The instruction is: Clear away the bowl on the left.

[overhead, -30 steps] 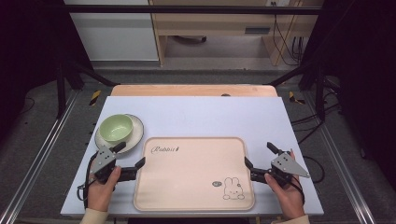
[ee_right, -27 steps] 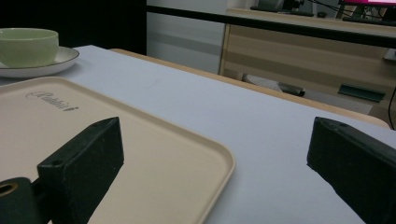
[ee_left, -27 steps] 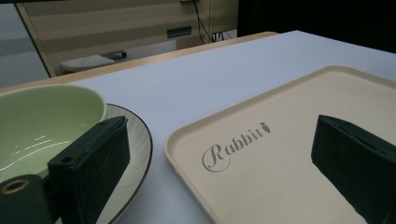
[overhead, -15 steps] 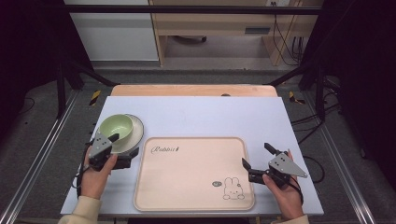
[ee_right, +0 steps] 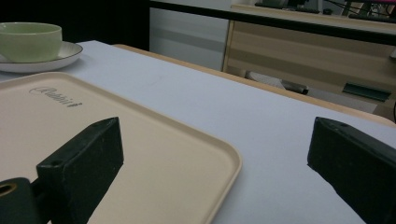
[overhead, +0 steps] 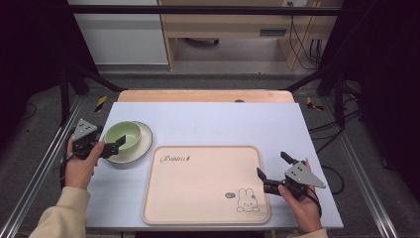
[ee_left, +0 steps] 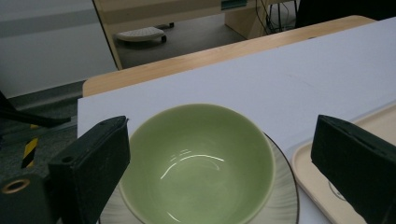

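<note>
Green bowl [overhead: 123,135] sits empty on its white saucer [overhead: 141,147], at the table's [overhead: 213,121] left side, just beside the far-left corner of my beige tray [overhead: 205,186]. That tray lies flat with nothing on it but a printed rabbit and the word "Rabbit". My left gripper [overhead: 112,145] is at the bowl's near-left rim, jaws spread wide, one on each side of the bowl, neither touching it that I can tell. My right gripper [overhead: 271,172] hovers at the tray's right edge, jaws wide apart, holding nothing. Nothing stands between either gripper and the bowl.
</note>
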`<state>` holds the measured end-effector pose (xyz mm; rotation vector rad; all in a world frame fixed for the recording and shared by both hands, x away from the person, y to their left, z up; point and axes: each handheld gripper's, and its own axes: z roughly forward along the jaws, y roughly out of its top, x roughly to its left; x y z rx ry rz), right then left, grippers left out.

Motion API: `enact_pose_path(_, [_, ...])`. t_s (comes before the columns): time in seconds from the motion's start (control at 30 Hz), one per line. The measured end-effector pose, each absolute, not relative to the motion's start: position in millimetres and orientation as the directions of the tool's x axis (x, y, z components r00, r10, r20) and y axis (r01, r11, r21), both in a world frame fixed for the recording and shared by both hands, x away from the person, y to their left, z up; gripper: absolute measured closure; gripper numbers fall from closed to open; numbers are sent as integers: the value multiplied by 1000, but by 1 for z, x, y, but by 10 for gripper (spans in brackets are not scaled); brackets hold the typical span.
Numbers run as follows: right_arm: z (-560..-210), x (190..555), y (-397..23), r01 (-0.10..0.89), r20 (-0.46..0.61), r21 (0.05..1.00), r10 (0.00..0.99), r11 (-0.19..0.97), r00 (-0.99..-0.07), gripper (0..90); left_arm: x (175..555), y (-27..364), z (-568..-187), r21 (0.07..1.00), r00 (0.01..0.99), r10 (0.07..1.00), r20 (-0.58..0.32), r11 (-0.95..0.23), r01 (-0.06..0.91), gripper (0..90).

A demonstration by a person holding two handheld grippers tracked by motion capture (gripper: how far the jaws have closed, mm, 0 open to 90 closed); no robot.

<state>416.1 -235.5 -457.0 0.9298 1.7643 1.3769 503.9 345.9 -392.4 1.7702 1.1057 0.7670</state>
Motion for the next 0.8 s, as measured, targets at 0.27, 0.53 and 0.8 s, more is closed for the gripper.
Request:
enact_pose_path(0.27, [-458, 417, -238, 121, -88, 979, 874, 165, -478, 35, 518, 357, -384, 914, 374, 927, 29, -176, 365, 51])
enact_pose_path(0.53, [-458, 417, -240, 123, -86, 979, 880, 161, -467, 33, 532, 365, -375, 904, 363, 931, 39, -188, 385, 51])
enact_pose_path(0.8, [-458, 418, -241, 122, -81, 980, 882, 155, -464, 31, 538, 372, -372, 909, 357, 934, 30, -174, 379, 44])
